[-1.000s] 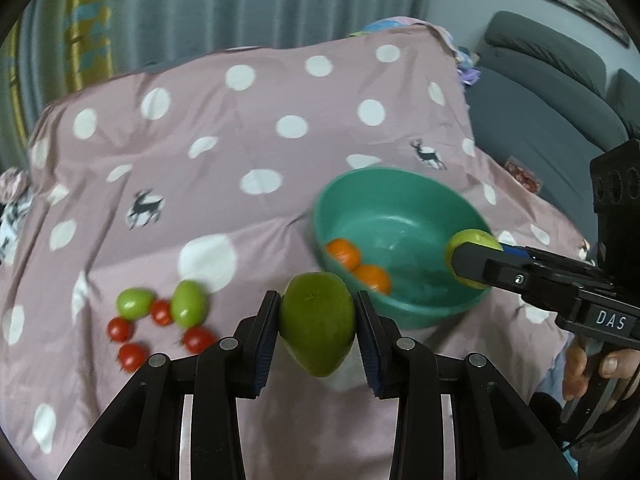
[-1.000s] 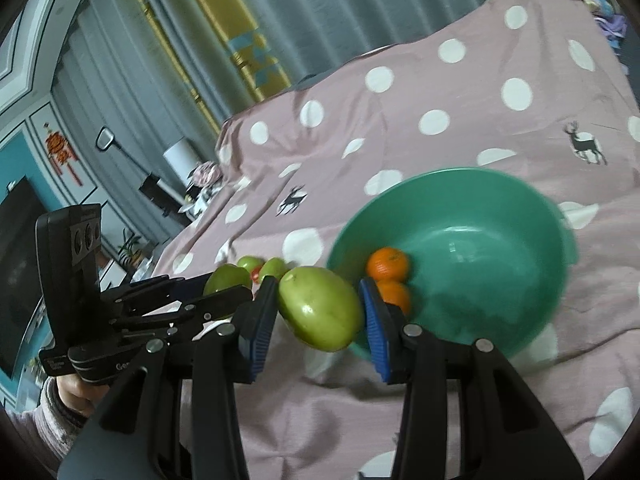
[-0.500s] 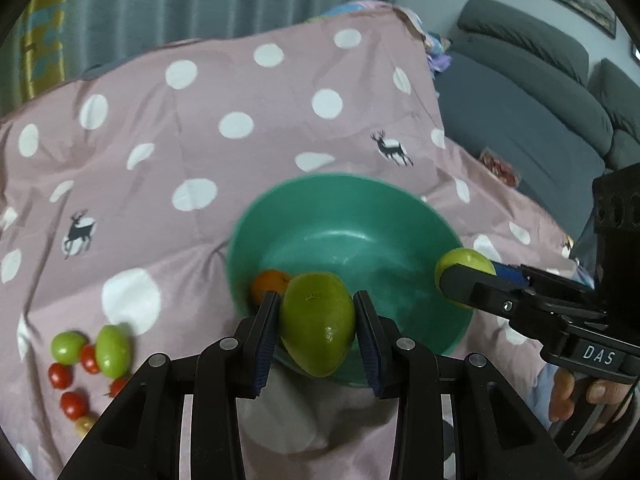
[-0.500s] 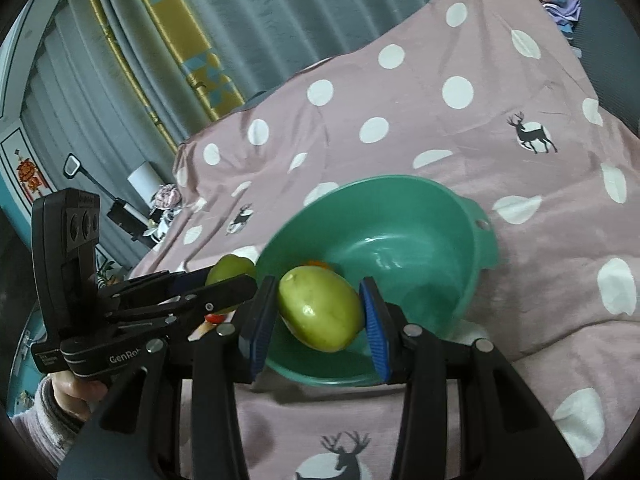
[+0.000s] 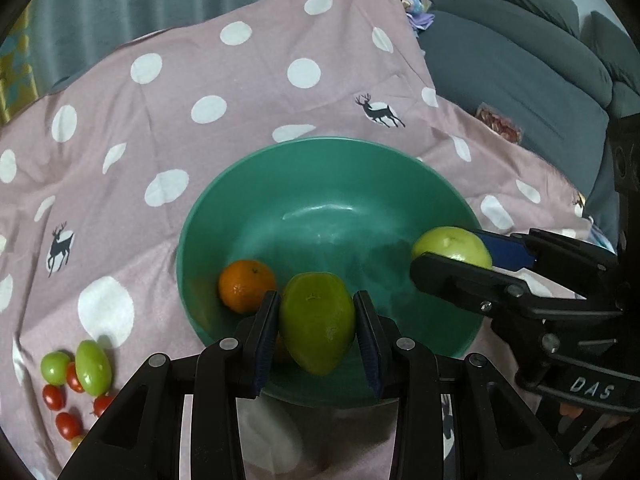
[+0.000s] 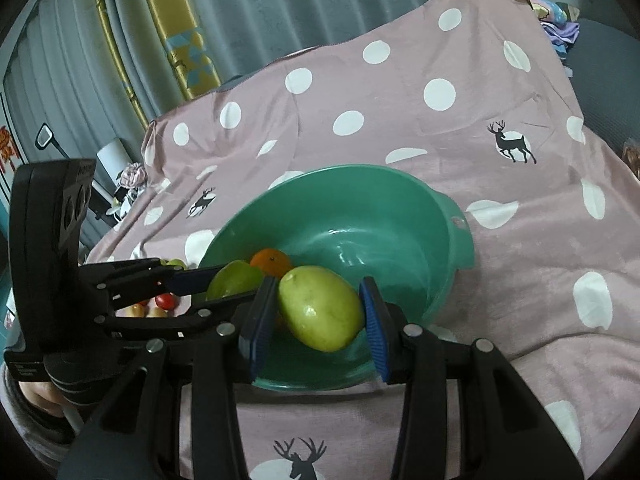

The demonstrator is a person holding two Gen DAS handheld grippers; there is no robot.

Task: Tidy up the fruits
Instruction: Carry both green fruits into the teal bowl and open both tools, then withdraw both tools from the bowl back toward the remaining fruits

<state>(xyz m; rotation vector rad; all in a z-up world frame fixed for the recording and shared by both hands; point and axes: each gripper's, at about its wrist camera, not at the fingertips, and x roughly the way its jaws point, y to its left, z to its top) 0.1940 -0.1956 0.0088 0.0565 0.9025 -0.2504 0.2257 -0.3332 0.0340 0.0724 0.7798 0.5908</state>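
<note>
Tongs, two, each grip one green fruit (image 5: 316,328) (image 6: 320,312) above one bowl (image 5: 280,168).

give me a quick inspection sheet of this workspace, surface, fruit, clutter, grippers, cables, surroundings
surface: pink polka-dot cloth with deer prints, wrinkled.
job's things: green bowl holds an orange; small green fruits and cherry tomatoes lie on the cloth left of the bowl.
clutter: nothing seen on the cloth apart from the fruit.
grippers: left gripper shut on a green mango above the bowl's near side; right gripper shut on a pale green fruit over the bowl.
cables: nothing seen.
surroundings: grey sofa, grey curtains.
</note>
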